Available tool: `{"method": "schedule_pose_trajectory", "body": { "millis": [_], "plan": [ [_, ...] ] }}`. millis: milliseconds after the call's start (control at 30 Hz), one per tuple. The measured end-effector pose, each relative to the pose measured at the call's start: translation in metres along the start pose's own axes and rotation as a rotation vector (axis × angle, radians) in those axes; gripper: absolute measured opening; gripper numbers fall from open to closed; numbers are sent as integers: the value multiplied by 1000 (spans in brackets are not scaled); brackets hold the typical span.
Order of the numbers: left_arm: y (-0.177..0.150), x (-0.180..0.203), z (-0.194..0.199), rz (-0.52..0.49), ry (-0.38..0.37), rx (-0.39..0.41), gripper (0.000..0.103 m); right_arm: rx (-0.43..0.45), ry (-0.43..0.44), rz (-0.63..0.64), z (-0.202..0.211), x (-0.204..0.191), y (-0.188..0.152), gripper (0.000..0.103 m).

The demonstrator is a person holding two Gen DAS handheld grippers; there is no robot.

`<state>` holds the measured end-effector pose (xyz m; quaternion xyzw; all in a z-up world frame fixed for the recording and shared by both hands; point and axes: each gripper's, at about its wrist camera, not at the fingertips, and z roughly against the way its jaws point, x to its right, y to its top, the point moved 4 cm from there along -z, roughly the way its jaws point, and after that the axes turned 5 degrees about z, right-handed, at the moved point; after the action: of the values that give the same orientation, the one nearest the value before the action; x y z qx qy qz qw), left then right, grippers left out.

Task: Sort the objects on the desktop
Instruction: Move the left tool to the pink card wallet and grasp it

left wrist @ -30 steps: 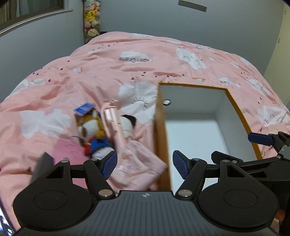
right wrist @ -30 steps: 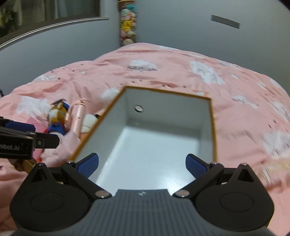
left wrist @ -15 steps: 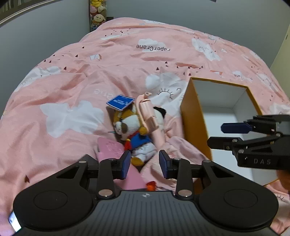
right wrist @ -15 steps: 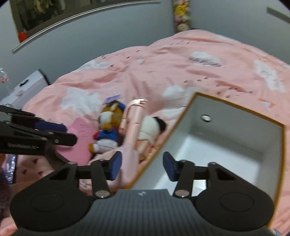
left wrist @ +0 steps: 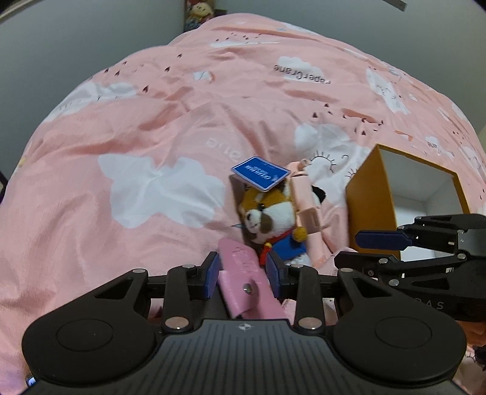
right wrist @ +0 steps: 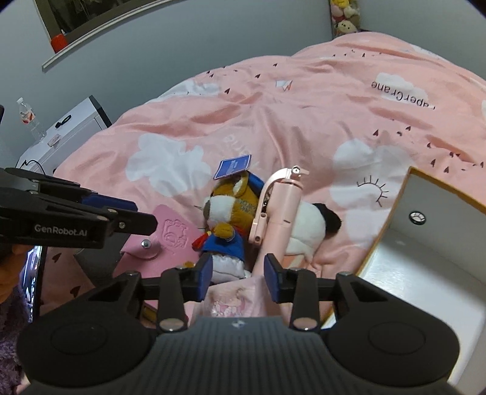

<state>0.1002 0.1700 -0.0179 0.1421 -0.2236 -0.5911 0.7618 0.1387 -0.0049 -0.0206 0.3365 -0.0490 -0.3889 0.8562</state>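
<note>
Pink selfie stick point(right wrist: 281, 209) points away; both hand-held grippers part-open, right closing, empty

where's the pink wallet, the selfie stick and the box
pink wallet point(left wrist: 243, 279), left wrist view, its snap flap
selfie stick point(right wrist: 282, 209), right wrist view, its pink handle
box point(right wrist: 391, 212), right wrist view, its orange rim

A bedroom in a home: pink duvet point(left wrist: 158, 127) printed with white clouds across a bed, plain grey walls point(right wrist: 182, 45), stuffed toys point(right wrist: 344, 15) stacked in the far corner, a window ledge point(right wrist: 100, 29) up on the wall, a white bedside cabinet point(right wrist: 76, 121) with a water bottle point(right wrist: 30, 120) on top.
</note>
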Motion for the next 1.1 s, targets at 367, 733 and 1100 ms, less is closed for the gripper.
{"method": "schedule_pose_trajectory", "body": {
  "millis": [367, 733, 1100],
  "plan": [
    [4, -20, 7, 63, -23, -21, 53, -41, 118, -13, -20, -19, 5, 39],
    [-13, -42, 12, 121, 3, -103, 53, -64, 248, 53, -29, -73, -1, 52],
    [-17, -40, 30, 163, -35, -30, 53, -38, 79, 353, -38, -97, -31, 42]
  ]
}}
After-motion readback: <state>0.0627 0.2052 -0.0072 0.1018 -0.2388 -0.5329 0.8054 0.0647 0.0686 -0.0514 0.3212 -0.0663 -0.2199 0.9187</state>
